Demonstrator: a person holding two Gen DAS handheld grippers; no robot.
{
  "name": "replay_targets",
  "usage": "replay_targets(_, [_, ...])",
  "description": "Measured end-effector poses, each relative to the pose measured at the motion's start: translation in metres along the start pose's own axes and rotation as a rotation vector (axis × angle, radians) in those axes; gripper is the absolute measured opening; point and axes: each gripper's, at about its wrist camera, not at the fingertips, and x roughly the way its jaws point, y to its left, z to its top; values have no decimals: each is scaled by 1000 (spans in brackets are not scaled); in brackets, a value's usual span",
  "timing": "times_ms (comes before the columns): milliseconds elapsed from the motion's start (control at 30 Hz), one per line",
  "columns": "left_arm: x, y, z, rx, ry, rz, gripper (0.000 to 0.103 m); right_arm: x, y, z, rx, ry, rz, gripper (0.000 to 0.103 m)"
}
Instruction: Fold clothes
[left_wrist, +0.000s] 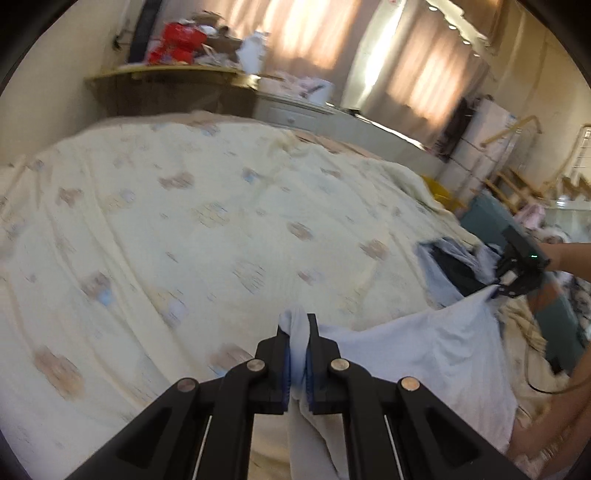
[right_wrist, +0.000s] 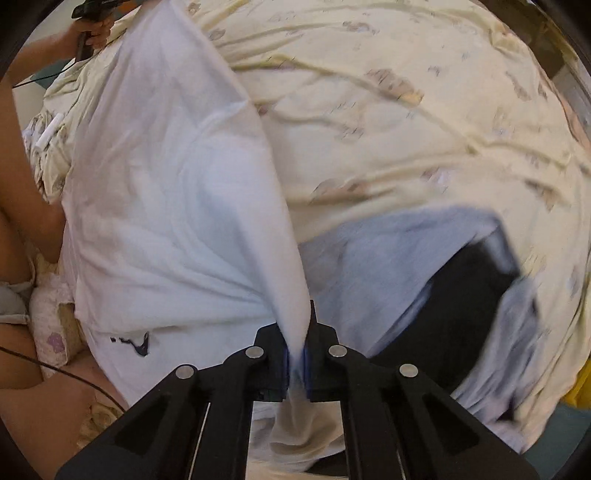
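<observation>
While the pale blue cotton garment (left_wrist: 424, 354) hangs stretched, the left gripper (left_wrist: 298, 354) and right gripper (right_wrist: 295, 354) each pinch 1 edge. Wide cream patterned bedspread (left_wrist: 184, 229) lies bare beyond it.

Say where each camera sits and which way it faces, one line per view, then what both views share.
Left wrist: on the left gripper, angled down across the cream bedspread towards the curtains; the right gripper and a forearm show at right.
Right wrist: on the right gripper, looking almost straight down at the bed; a hand and bare arm show at left.
Shared: the pale blue garment both grippers pinch, the bedspread, and a dark-and-blue garment.
</observation>
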Motion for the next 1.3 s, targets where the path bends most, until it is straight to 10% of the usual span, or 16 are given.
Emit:
replay_targets(467, [110, 88, 124, 153, 87, 420, 7, 14, -166, 177, 90, -1, -236, 5])
replay_targets(600, [137, 108, 126, 87, 145, 458, 17, 19, -200, 202, 167, -4, -227, 26])
replay_targets(800, [111, 128, 114, -16, 35, 507, 49, -10, -251, 179, 325, -74, -286, 26])
replay_targets(1033, [90, 67, 40, -107, 125, 161, 49, -32, -230, 96, 584, -307, -5, 26])
replay_targets(1300, [82, 1, -50, -139, 255, 49, 49, 61, -172, 19, 931, -518, 448, 26])
